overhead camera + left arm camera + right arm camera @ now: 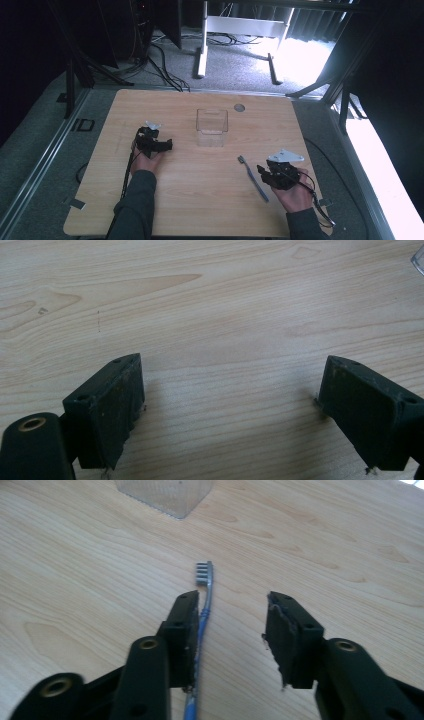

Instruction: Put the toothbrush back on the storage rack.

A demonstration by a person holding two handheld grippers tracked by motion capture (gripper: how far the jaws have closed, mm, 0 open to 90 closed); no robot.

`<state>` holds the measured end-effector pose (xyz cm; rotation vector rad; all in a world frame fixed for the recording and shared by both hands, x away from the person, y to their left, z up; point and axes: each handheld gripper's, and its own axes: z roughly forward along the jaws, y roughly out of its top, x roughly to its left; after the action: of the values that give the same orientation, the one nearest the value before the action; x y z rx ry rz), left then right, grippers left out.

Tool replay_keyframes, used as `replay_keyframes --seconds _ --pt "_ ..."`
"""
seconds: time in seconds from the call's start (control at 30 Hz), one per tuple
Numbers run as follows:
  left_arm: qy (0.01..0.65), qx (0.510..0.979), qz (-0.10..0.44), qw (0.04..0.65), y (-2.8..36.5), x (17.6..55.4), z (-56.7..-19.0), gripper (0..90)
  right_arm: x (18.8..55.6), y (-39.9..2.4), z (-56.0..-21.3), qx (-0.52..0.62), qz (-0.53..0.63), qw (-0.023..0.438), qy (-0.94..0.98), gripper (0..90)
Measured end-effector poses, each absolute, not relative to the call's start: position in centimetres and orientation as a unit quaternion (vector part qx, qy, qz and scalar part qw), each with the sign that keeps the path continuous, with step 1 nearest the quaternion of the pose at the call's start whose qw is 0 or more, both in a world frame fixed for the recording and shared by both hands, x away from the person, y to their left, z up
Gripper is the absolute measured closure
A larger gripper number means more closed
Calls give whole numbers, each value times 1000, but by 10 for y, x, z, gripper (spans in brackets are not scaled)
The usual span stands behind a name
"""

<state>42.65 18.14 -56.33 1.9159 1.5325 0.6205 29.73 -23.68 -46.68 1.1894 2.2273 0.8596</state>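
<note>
Status: early stage, nothing lifted yet.

Toothbrush (253,178) lies flat on the worktop (200,200), lower right of centre in the high view, head pointing up-left toward the clear container (212,127). Container stands upright at upper centre of the worktop, looks empty as far as I can tell; well apart from the brush.

Right tongs (268,173): low over the worktop, at the brush handle's right side in the high view. In the right gripper view the right tongs (230,630) stand moderately wide, jaws apart, nothing clamped. Brush (204,600) runs along the inner face of the jaw at frame left, just beside or touching it — can't tell which; the other jaw is clear of it. So the handle sits at the edge of the gap, not centred. Container base (165,497) at the top of that frame, straight ahead.

Left tongs (160,145): parked left of centre, near the container's left side but apart from it. Left gripper view: left tongs (230,405) wide, bare wood between jaws, holding nothing.

Judgement: approach to brush ~done; grasp not yet made. Left to do, probably: close on handle, lift, carry to container, drop in. Left hand idle for now.
</note>
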Motion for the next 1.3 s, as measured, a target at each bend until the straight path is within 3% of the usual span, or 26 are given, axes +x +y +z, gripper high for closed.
replay_keyframes --seconds 1.3 --pt "578 722 234 301 181 427 -563 113 330 -215 -452 469 237 164 835 760"
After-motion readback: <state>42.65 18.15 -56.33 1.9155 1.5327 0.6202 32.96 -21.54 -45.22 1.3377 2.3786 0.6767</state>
